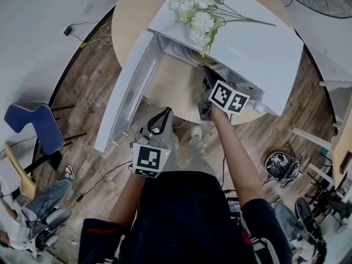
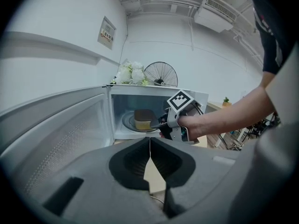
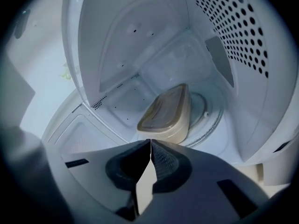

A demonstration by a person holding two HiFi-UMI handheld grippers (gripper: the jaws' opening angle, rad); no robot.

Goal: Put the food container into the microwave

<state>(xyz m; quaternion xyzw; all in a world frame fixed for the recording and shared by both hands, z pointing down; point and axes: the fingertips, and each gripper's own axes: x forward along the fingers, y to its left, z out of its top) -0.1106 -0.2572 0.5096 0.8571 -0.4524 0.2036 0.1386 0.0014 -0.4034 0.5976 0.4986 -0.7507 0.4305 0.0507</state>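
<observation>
The food container (image 3: 166,113) sits on the turntable (image 3: 212,120) inside the microwave (image 1: 258,48), so placement looks complete; right tool (image 3: 150,141) and left tool (image 2: 149,139) are closed and empty, leaving only the open door (image 1: 126,92).

The head view looks steeply down from above the person onto the top of the microwave (image 1: 247,43), its open door (image 1: 127,89) and the round bench (image 1: 137,10) under it. The left tool (image 1: 164,113) and right tool (image 1: 209,87) sit low in that frame.

The left gripper view sits lower and further back. It faces level along the left tool into the open microwave, taking in the right tool and the container (image 2: 144,119).

The right gripper view is tilted and close at the microwave's mouth, looking in at the same container.
</observation>
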